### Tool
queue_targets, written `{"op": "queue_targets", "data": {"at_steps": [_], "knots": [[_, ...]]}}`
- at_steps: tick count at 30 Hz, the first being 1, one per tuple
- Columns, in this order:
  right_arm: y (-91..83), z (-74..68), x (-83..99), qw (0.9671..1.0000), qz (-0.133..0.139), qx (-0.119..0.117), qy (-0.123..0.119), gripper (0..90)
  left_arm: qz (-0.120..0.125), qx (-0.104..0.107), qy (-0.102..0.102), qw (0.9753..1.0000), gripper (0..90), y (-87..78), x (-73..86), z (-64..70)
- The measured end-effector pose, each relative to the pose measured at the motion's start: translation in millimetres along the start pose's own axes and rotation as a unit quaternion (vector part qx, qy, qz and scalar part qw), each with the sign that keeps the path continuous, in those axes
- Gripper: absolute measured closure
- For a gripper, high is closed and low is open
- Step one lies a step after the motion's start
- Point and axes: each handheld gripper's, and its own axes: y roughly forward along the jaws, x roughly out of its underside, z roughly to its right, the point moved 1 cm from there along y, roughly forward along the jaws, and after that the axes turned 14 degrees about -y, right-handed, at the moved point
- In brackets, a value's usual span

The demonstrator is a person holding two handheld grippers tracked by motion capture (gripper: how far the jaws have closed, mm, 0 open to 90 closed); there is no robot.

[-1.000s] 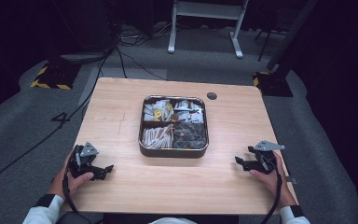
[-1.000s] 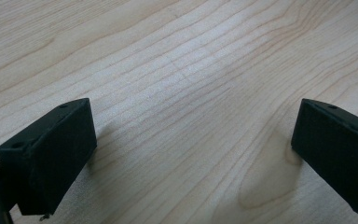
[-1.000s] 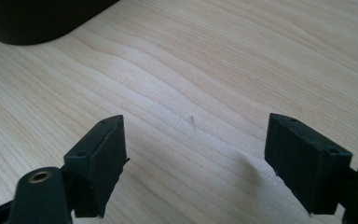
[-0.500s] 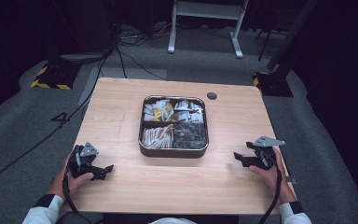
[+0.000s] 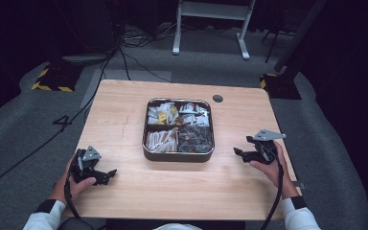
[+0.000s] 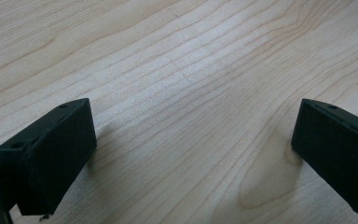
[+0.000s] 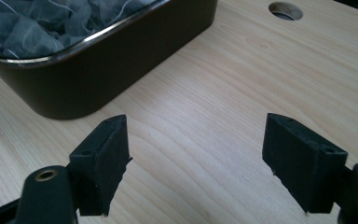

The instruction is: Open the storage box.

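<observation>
Tin (image 5: 178, 155) of sachets sits on the pale wooden table (image 5: 182, 191), ahead of the right gripper's (image 7: 196, 163) spread fingers; left gripper's (image 6: 193, 154) fingers apart over bare wood; grey carpet (image 5: 24, 129) around.

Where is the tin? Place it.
High view: the tin sits mid-table, between the left gripper and right gripper, just before the table's hole.

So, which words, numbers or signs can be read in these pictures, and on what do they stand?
"4": dark mark on the grey floor, left of the table.
Packets in the tin: print too small to read.
Grippers and table: none.
</observation>
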Motion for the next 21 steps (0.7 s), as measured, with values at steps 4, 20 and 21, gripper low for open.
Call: {"op": "queue_targets", "data": {"at_steps": [4, 20, 21], "knots": [[3.9, 0.3, -14.0, 0.9999, 0.007, -0.009, -0.006, 23.8, -0.001, 0.001, -0.001, 1.0, 0.2, 0.0, 0.1, 0.2], [17.2, -0.6, -50.4, 0.9993, 0.02, -0.02, -0.023, 24.8, 0.0, 0.001, -0.001, 1.0, 0.2, 0.0, 0.1, 0.2], [17.2, -0.6, -50.4, 0.9993, 0.02, -0.02, -0.023, 24.8, 0.0, 0.001, -0.001, 1.0, 0.2, 0.0, 0.1, 0.2]]}}
